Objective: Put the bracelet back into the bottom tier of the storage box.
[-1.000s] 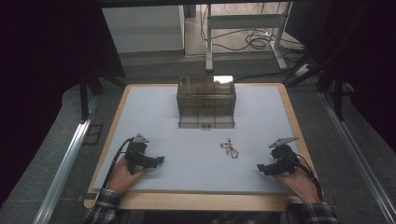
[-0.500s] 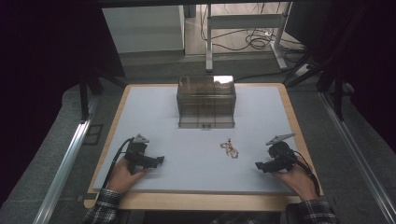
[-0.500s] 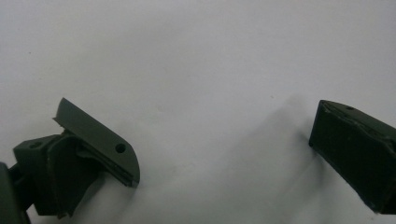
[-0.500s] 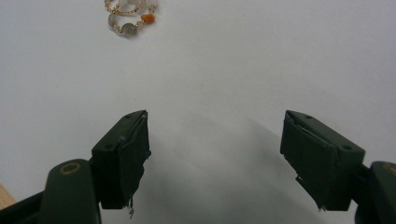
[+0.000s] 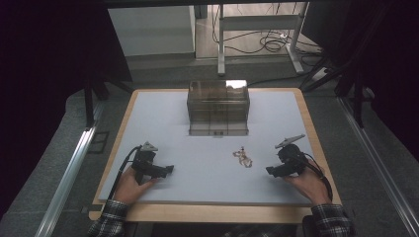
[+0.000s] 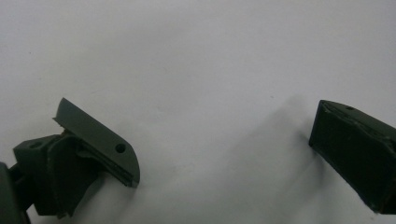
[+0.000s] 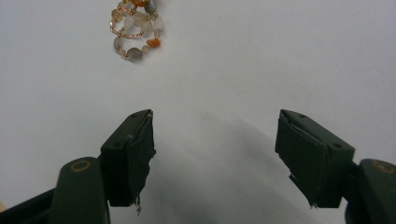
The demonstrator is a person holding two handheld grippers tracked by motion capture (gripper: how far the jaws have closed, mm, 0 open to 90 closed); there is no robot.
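Beaded bracelet [image 7: 135,29] beyond right tongs [image 7: 215,140]

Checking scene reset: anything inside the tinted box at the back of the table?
Cannot tell. The tinted box is see-through but dark; glare covers its top right. The beaded bracelet lies outside, on the table before it.

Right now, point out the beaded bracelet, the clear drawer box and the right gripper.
beaded bracelet [image 7: 135,29]: right gripper view, on its bead loop.
clear drawer box [image 5: 218,106]: high view, on its front wall.
right gripper [image 7: 215,154]: right gripper view, midway between its open jaws.
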